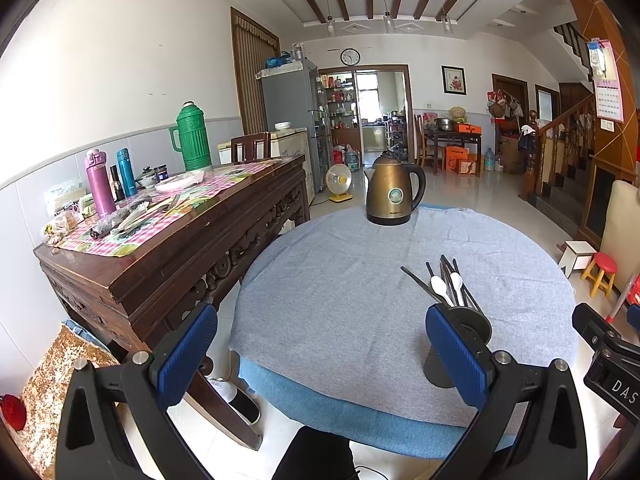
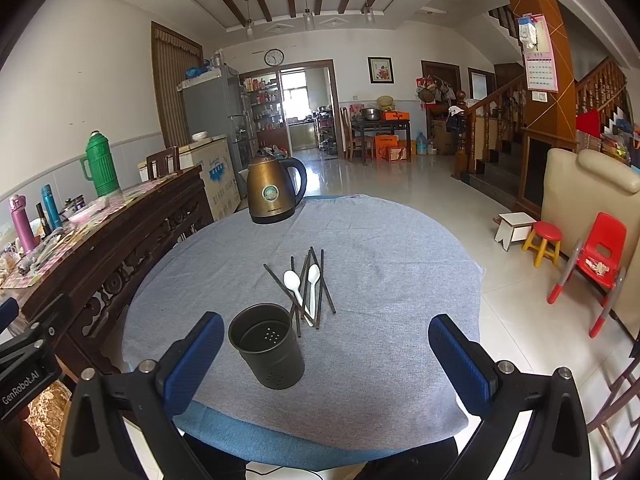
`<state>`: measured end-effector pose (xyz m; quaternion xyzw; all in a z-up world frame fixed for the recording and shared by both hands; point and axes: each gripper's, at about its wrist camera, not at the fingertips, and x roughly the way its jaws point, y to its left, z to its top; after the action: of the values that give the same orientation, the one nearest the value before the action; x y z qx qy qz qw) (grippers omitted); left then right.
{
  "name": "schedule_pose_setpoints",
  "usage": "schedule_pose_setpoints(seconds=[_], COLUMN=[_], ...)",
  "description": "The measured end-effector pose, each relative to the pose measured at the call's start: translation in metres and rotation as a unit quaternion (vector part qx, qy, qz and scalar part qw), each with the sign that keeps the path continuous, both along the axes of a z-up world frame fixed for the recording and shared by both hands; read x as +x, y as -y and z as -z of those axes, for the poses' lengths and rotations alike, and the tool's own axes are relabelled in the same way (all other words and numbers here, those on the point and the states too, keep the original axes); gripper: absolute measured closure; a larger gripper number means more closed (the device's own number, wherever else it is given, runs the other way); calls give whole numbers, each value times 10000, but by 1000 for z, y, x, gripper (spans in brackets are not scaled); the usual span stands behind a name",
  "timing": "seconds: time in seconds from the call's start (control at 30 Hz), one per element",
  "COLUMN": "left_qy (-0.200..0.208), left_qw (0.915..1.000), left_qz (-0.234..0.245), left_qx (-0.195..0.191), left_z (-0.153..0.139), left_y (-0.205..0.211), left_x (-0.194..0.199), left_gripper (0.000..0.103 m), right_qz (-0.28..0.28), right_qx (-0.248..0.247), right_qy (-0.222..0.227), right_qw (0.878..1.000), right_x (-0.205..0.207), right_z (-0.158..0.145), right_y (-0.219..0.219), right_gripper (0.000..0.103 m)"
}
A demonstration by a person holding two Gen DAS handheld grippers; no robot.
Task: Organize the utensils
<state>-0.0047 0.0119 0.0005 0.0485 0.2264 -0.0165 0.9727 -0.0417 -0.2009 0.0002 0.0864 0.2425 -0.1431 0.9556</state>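
Note:
A dark metal utensil holder (image 2: 266, 350) stands upright and empty on the grey tablecloth (image 2: 380, 240). Just behind it lie several dark chopsticks (image 2: 325, 292) and two white plastic spoons (image 2: 294, 285) in a loose pile. My right gripper (image 2: 328, 360) is open near the table's front edge, and the holder stands just ahead of its left finger, untouched. My left gripper (image 1: 322, 354) is open over the table's left front, holding nothing. Its right finger (image 1: 456, 352) hides part of the holder (image 1: 476, 326), with the chopsticks (image 1: 450, 276) and spoons (image 1: 440, 288) beyond.
A bronze electric kettle (image 2: 274, 188) stands at the table's far edge. A carved wooden sideboard (image 1: 160, 256) with flasks and clutter runs along the left. To the right are a red child's chair (image 2: 600, 256) and small stools (image 2: 544, 240) on the tiled floor.

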Motion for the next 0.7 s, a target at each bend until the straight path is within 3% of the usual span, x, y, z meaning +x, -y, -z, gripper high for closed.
schedule_pose_setpoints(seconds=[0.23, 0.5, 0.6, 0.7], left_qy=[208, 169, -116, -791], left_qw=[9994, 9996, 9994, 9950], left_qz=[45, 140, 314, 499], left_qx=[256, 149, 15, -362], left_z=[2, 6, 12, 28], left_y=[12, 24, 28, 26], left_x=[4, 21, 43, 81], left_gripper=[0, 0, 0, 0], right_qz=[65, 61, -71, -265], right_qx=[81, 242, 498, 1116], right_qy=[-60, -129, -243, -396], right_qw=[9999, 9996, 9984, 9926], right_x=[6, 19, 40, 71], right_z=[3, 8, 12, 23], right_y=[6, 24, 46, 80], right_gripper=[0, 0, 0, 0])
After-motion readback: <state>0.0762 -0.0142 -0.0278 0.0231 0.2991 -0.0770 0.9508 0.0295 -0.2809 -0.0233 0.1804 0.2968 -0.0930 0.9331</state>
